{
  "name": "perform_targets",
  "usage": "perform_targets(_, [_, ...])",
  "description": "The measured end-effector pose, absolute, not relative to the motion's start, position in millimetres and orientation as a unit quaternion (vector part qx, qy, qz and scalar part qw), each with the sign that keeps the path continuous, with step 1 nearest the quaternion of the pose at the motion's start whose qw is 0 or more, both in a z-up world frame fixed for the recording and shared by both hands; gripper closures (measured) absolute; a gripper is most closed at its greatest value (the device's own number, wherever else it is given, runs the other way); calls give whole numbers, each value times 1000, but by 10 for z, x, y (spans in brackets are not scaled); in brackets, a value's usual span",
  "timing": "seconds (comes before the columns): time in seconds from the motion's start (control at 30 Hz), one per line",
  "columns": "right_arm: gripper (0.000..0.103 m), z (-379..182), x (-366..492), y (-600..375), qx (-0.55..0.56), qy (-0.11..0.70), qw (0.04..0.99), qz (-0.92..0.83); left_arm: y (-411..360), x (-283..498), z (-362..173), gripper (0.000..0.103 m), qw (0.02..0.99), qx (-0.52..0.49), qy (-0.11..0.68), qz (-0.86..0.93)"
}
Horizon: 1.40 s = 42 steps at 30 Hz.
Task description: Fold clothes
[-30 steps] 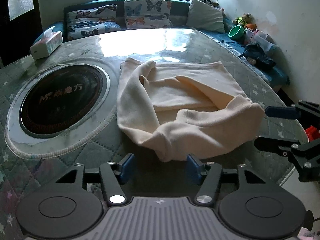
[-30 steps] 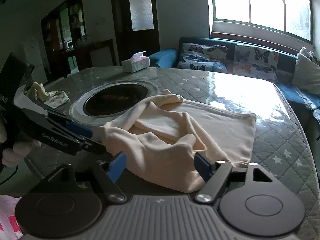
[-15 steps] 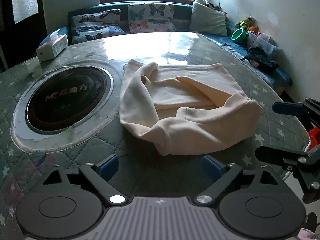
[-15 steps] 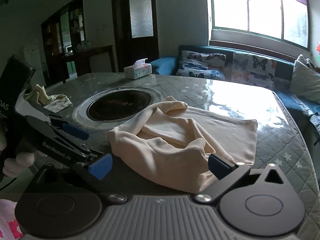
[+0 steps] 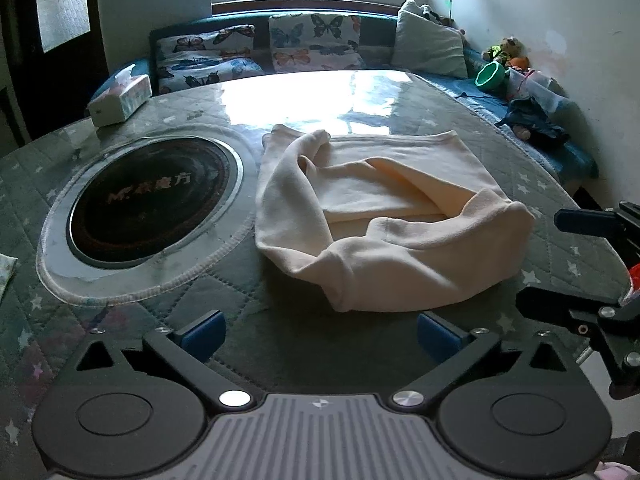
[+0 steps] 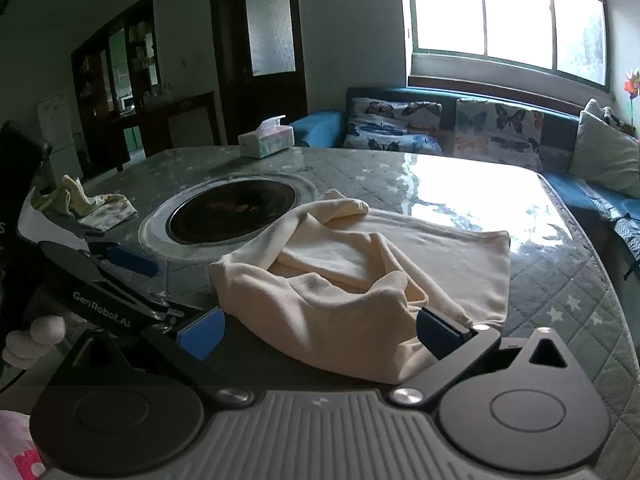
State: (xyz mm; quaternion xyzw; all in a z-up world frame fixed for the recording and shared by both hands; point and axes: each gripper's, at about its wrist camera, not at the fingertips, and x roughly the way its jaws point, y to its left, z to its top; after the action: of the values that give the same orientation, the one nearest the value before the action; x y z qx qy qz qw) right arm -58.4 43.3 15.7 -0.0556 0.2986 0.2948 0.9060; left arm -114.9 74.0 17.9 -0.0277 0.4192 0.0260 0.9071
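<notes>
garment (image 5: pixel 384 220): 1, released | left gripper (image 5: pixel 320 332): jaws opening | right gripper (image 6: pixel 318 330): jaws spread

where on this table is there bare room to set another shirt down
Free: the sunlit stretch of table beyond the cream garment, right of the tissue box. Also the quilted strip right of the garment. Crowded: the near edge, by both claws.
</notes>
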Motion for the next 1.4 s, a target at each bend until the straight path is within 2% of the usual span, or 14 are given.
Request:
perform_targets(0.7, [0, 32, -545, 461, -69, 343, 901, 257, 684, -1103, 64, 0, 890, -10, 451, 70])
perform_targets(1.03, [0, -73, -502, 405, -9, 369, 904, 217, 698, -1088, 36, 0, 887, -13, 451, 95])
perform_targets(1.4, [0, -46, -480, 415, -5, 365, 908, 206, 678, -1060, 35, 0, 886, 8, 449, 114])
